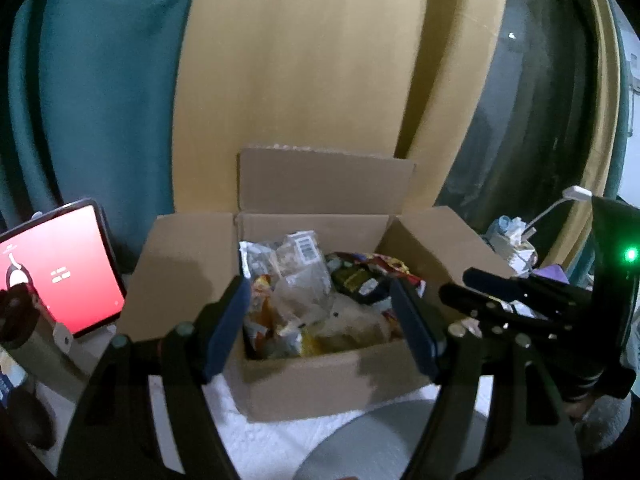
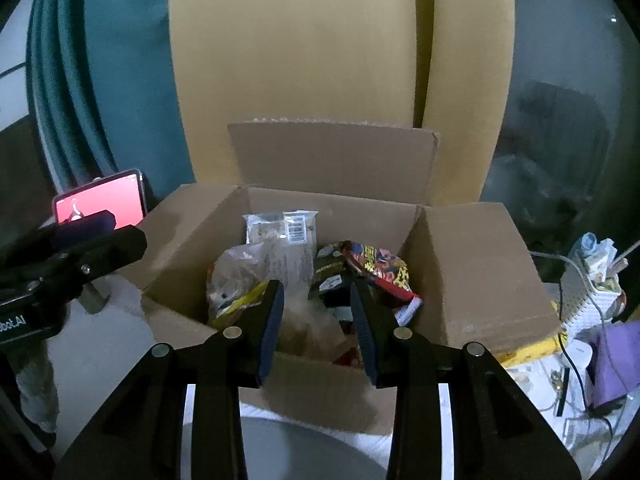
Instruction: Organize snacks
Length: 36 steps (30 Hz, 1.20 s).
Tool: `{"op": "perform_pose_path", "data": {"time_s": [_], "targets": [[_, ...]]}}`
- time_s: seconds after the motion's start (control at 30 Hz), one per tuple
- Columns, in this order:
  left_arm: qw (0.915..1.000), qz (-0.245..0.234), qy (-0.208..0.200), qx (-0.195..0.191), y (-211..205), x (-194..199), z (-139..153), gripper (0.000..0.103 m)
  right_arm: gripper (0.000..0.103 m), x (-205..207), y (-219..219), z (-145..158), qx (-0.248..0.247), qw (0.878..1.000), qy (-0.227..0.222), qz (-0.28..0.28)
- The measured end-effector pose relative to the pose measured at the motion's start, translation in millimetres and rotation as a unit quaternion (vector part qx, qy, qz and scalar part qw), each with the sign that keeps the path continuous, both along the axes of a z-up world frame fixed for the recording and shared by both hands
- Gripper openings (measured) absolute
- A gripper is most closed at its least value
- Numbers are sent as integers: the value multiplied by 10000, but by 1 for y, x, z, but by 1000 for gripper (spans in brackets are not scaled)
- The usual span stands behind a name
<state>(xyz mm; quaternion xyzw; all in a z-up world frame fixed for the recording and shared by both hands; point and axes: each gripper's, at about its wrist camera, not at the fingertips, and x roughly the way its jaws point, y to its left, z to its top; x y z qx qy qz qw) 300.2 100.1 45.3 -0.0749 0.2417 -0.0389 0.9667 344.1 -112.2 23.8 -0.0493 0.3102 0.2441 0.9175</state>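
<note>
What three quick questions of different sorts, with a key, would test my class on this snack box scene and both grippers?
1. True or false: the cardboard box has its flaps open.
2. Which holds something: A left gripper, B right gripper, C neither?
3. What colour is the phone screen beside the box?

Key: 1 true; 2 C, both hang open in front of the box of snack packets; 3 red.

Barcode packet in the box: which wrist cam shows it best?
Right wrist: the clear barcode packet stands sharp and unblocked at the cardboard box's back wall. Left wrist shows the packet smaller and blurrier.
</note>
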Motion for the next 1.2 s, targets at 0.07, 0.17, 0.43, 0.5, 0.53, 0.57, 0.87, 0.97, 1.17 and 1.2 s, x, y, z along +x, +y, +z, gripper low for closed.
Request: {"op": "perform_pose_path", "data": {"time_s": [0.07,0.17,0.43,0.5,0.53,0.57,0.87,0.97,1.17,1.2], "targets": [[10000,3,-36,-19,-2,-11,1,74,37,-9,-3,2,-2,10000,-23,0],[10000,-10,-64,-23,-6,-24,1,74,37,-23,-6,3,-19,10000,-64,3],[9999,-33,-131,85,-21,-63,-2,74,37,-58,-20,2,6,9999,-119,-22],[9998,-47,-165,115,-26,-74,-2,74,37,-67,-24,1,9,9999,-133,-34],[9997,-51,-184,131,-28,-79,-2,74,37,-72,-27,1,9,9999,-144,-37],[9996,-57,-215,150,-31,-86,-2,74,37,-76,-28,1,12,9999,-155,-37],[9989,-159,-385,202,-61,-136,-2,78,37,-127,-44,3,60,9995,-309,7],[9986,-219,-445,182,-71,-151,0,85,37,-141,-51,5,95,9993,-365,-10],[9980,-260,-566,105,-84,-178,3,88,39,-171,-66,9,191,9987,-464,-38],[9979,-280,-581,110,-87,-182,3,88,41,-175,-68,9,202,9986,-481,-47]]}}
